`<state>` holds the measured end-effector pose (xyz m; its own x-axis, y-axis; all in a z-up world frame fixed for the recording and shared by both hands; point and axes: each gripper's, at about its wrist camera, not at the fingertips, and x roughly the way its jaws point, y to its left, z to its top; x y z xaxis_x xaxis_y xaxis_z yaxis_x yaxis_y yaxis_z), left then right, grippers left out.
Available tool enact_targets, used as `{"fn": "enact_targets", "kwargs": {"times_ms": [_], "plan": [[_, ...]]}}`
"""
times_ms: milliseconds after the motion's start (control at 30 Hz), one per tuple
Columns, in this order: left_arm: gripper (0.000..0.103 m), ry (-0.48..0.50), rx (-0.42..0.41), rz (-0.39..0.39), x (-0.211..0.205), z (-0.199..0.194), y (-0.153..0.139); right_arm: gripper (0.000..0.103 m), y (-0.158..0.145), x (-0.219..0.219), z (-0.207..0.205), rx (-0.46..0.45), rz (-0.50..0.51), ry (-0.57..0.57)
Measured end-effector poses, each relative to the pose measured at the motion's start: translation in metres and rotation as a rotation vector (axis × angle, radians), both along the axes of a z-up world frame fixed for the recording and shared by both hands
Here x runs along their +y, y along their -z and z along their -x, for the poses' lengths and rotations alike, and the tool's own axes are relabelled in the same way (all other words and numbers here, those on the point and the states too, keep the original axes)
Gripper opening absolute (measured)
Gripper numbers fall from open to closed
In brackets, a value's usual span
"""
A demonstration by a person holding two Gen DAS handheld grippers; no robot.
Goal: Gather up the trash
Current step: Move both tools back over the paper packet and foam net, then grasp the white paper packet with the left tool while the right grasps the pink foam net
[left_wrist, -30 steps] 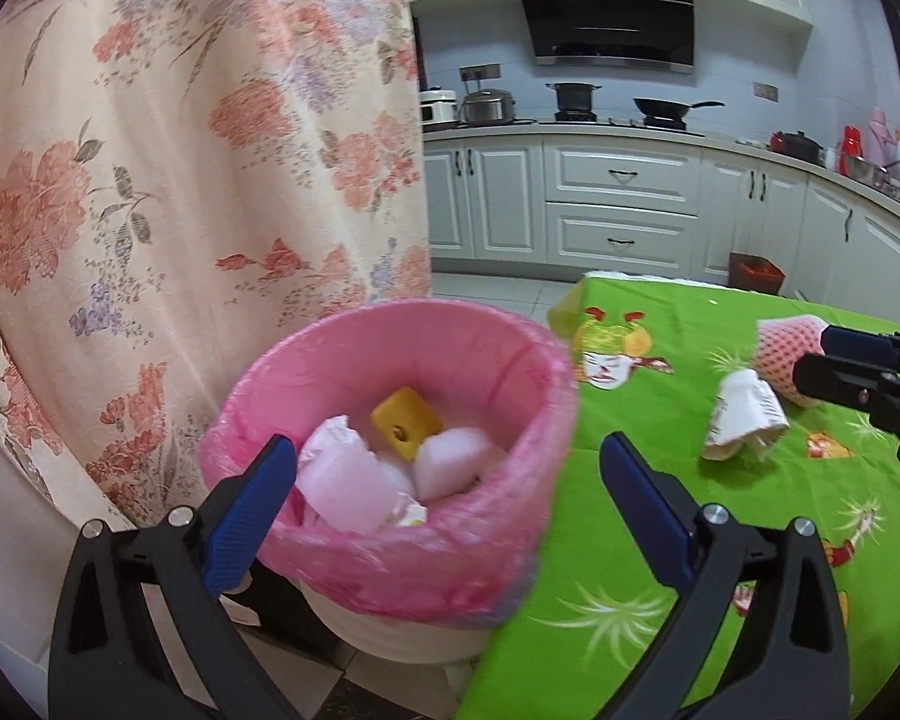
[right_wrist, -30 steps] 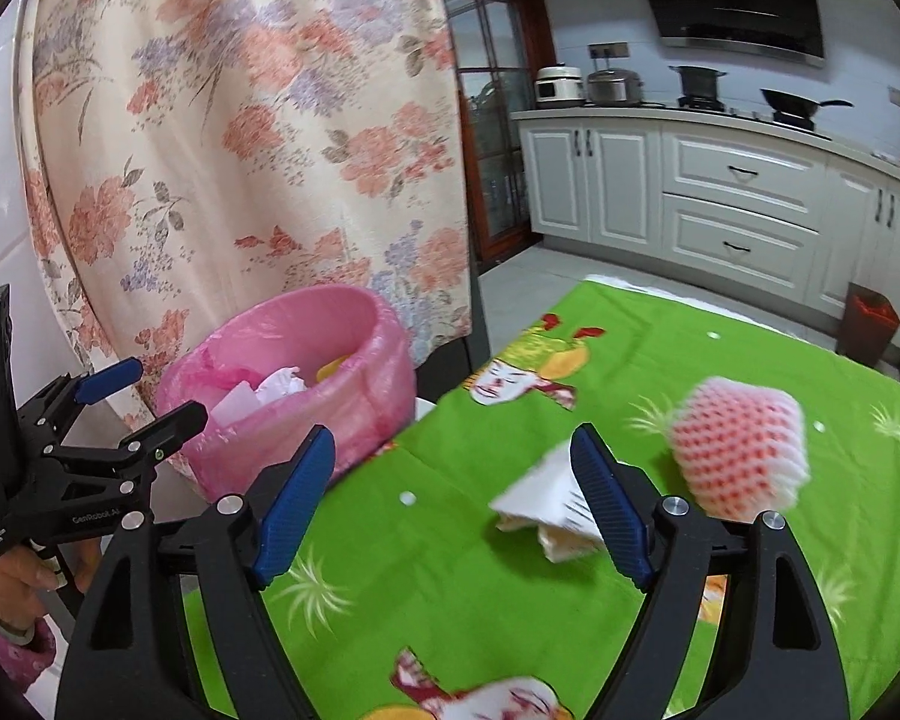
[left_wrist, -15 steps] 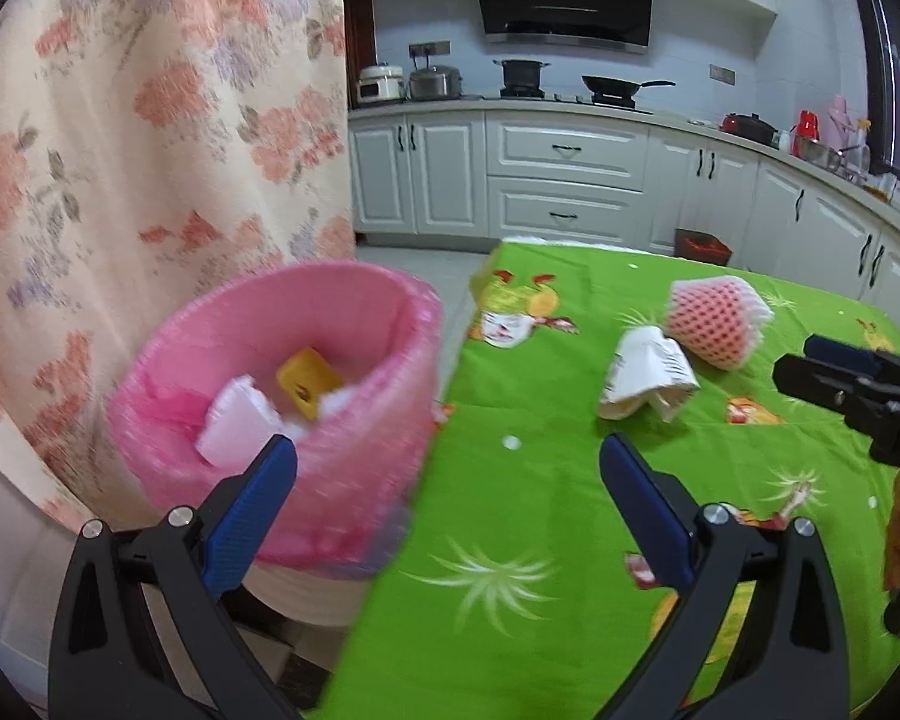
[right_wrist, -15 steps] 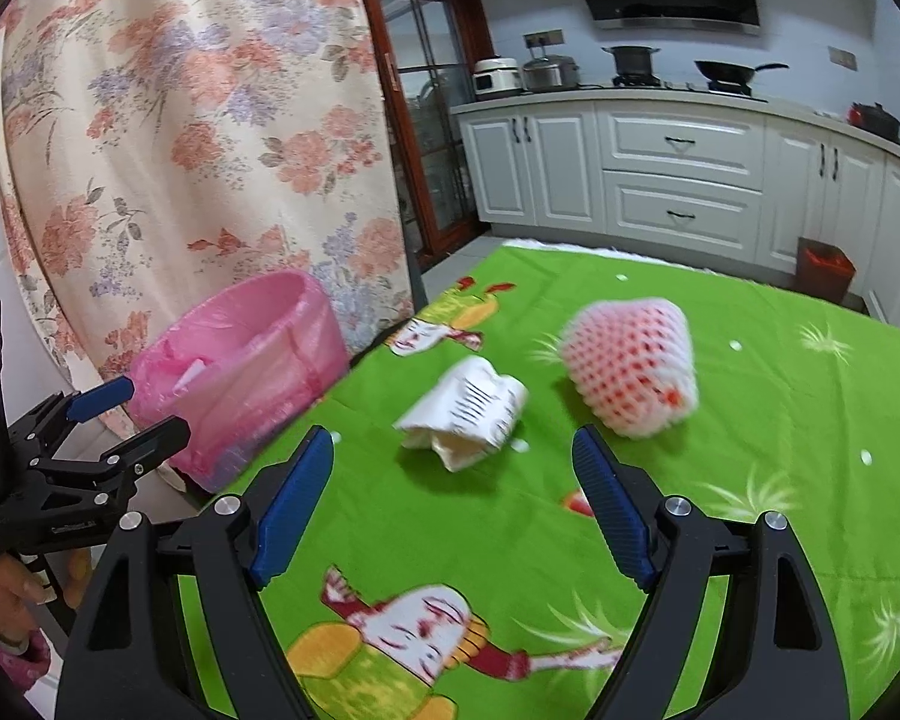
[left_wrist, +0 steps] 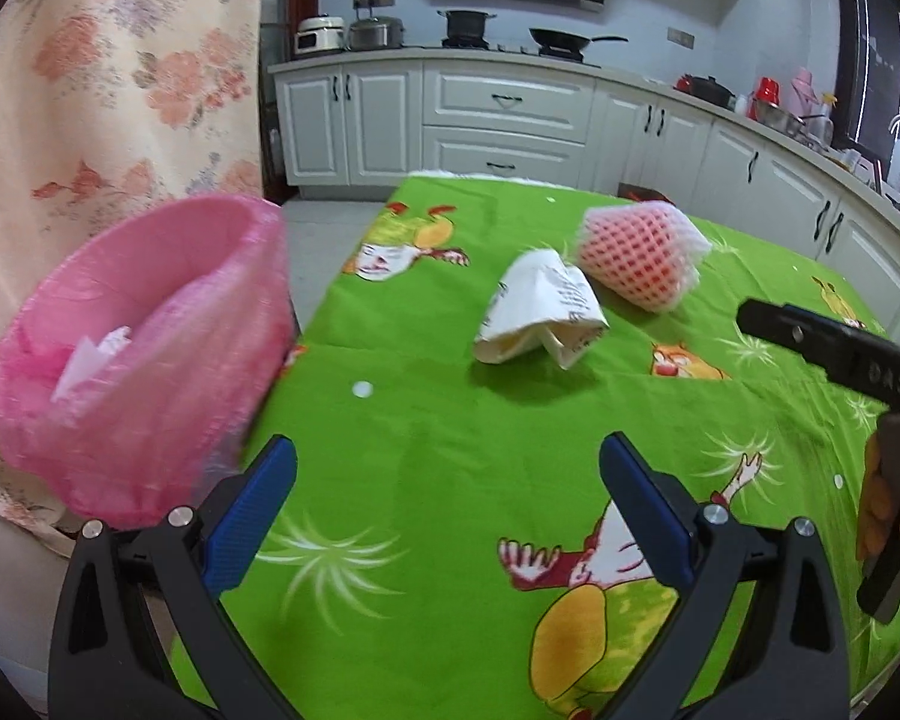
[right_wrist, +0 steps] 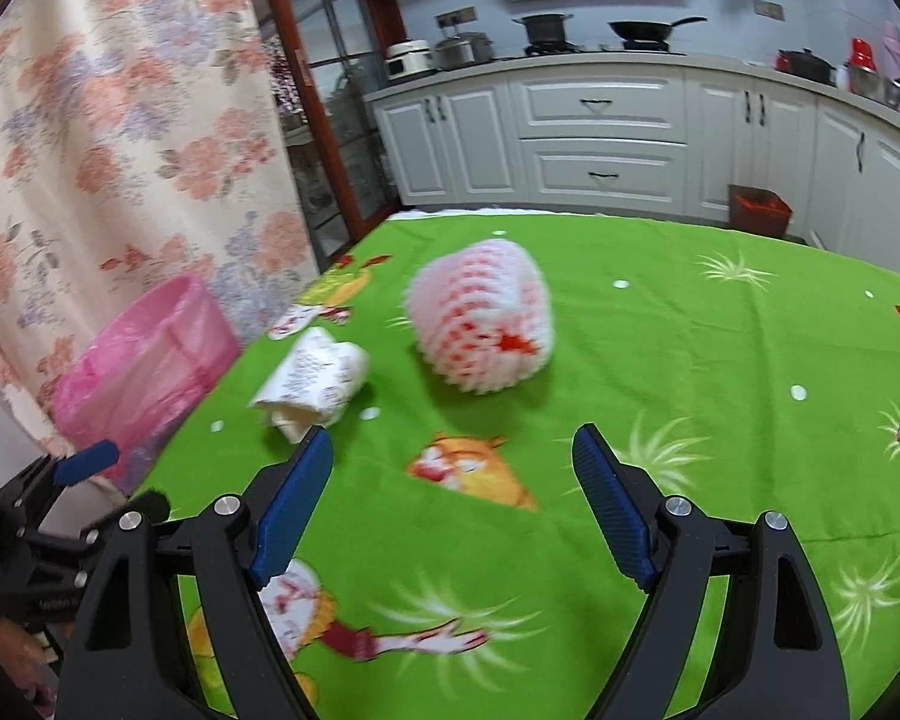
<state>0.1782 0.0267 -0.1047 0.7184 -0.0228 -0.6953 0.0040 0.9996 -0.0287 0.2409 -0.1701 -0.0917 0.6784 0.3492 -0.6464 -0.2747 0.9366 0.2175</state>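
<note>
White crumpled paper (left_wrist: 540, 315) and pink foam net (left_wrist: 639, 255) lie on green cloth; both tongs spread, empty.

Cloth, foam, paper and plastic in front of my grippers

The tablecloth (left_wrist: 450, 480) is matt green printed fabric. On it lie a crumpled paper wrapper (left_wrist: 540, 318) with print on it and a foam net sleeve (left_wrist: 636, 258) – soft, open mesh, pink and white. The bin (left_wrist: 138, 354) wears a thin, crinkly pink plastic liner, slightly glossy. My left gripper (left_wrist: 447, 510) and right gripper (right_wrist: 453, 504) are matt black plastic with ribbed blue pads and bright metal pins. Behind, the floral curtain (right_wrist: 120, 120) looks like soft woven cloth – the cabinets (left_wrist: 504, 120) smooth, white, satin.
</note>
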Motion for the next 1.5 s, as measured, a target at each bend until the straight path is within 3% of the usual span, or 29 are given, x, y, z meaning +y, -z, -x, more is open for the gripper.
{"fn": "enact_targets", "kwargs": {"times_ms": [733, 767, 800, 933, 1333, 1433, 1467, 1500], "plan": [[0.098, 0.035, 0.053, 0.039, -0.01, -0.06, 0.018, 0.084, 0.03, 0.026, -0.13, 0.099, -0.004, -0.064], [0.098, 0.039, 0.054, 0.041, -0.011, -0.064, 0.018, 0.081, 0.031, 0.026, -0.131, 0.1, -0.012, -0.073], [0.098, 0.045, 0.056, 0.049, -0.013, -0.069, 0.018, 0.07, 0.032, 0.025, -0.131, 0.1, -0.013, -0.08], [0.098, 0.063, 0.059, 0.075, -0.021, -0.085, 0.018, 0.044, 0.029, 0.016, -0.124, 0.079, -0.027, -0.086], [0.096, 0.091, 0.06, 0.033, -0.054, -0.126, 0.022, 0.04, 0.017, -0.03, -0.095, 0.016, -0.064, -0.018], [0.084, 0.086, 0.08, 0.032, -0.056, -0.133, 0.029, 0.04, 0.016, -0.032, -0.087, 0.012, -0.059, -0.018], [0.072, 0.086, 0.084, 0.021, -0.058, -0.133, 0.031, 0.04, 0.017, -0.033, -0.084, 0.012, -0.059, -0.018], [0.071, 0.088, 0.084, 0.009, -0.06, -0.134, 0.031, 0.04, 0.017, -0.033, -0.083, 0.013, -0.062, -0.016]]}}
